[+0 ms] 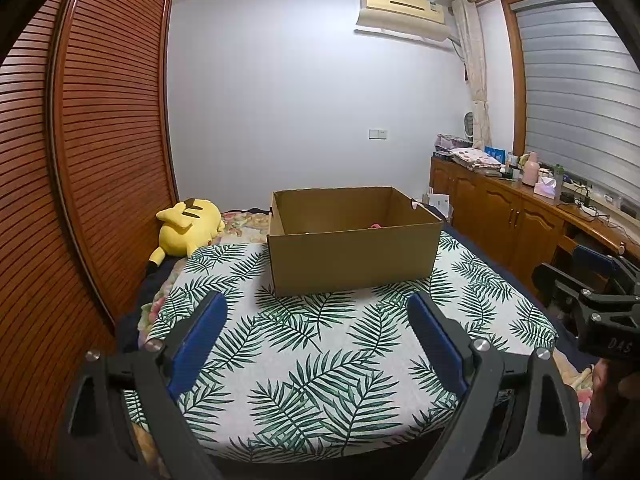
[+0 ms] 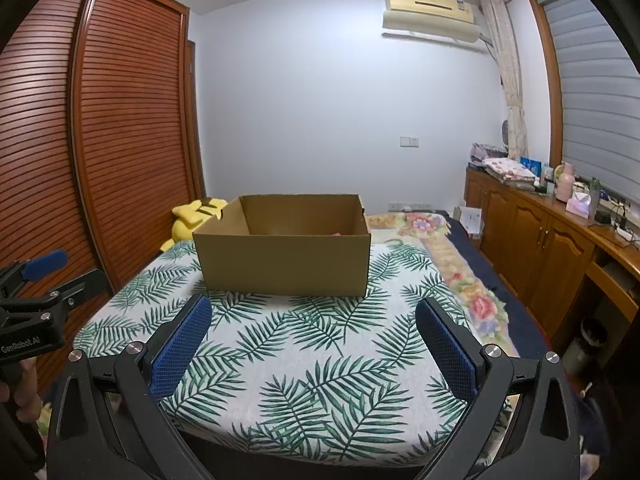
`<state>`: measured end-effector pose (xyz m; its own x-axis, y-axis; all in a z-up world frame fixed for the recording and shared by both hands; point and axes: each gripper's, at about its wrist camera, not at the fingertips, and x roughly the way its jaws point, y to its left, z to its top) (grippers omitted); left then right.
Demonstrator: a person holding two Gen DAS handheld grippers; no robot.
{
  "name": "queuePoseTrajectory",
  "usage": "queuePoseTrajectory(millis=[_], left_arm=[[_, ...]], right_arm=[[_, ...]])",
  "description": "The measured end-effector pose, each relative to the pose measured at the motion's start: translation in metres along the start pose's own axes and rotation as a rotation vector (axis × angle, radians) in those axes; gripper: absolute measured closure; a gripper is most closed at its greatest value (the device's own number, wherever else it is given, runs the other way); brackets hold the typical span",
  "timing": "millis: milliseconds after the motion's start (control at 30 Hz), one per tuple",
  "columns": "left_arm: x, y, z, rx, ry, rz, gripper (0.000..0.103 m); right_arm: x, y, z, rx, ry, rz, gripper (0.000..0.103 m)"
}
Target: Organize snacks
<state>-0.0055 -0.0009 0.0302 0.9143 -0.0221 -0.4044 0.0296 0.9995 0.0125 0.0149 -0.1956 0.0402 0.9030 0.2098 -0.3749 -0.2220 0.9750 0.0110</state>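
An open brown cardboard box (image 1: pixel 352 258) stands on a leaf-print cloth (image 1: pixel 304 364) on the bed; it also shows in the right wrist view (image 2: pixel 284 260). A bit of pink (image 1: pixel 376 225) shows over its rim, also in the right wrist view (image 2: pixel 337 234); the rest of its inside is hidden. My left gripper (image 1: pixel 318 308) is open and empty, held above the cloth in front of the box. My right gripper (image 2: pixel 314 312) is open and empty too, beside the left one. Each gripper shows at the edge of the other's view: right (image 1: pixel 600 292), left (image 2: pixel 36 292).
A yellow plush toy (image 1: pixel 188 226) lies left of the box by the slatted wooden wardrobe (image 1: pixel 92 152). A wooden sideboard (image 2: pixel 552 236) with bottles and folded cloths runs along the right wall. A floral blanket (image 2: pixel 460 276) lies right of the leaf-print cloth.
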Motion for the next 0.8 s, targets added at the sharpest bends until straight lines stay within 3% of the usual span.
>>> queuePoseTrajectory(millis=[800], left_arm=[[0.0014,-0.0020,-0.0012,0.000,0.004,-0.003,0.010]], right_arm=[[0.0012,-0.0019,-0.0032,0.006,0.006,0.007,0.000]])
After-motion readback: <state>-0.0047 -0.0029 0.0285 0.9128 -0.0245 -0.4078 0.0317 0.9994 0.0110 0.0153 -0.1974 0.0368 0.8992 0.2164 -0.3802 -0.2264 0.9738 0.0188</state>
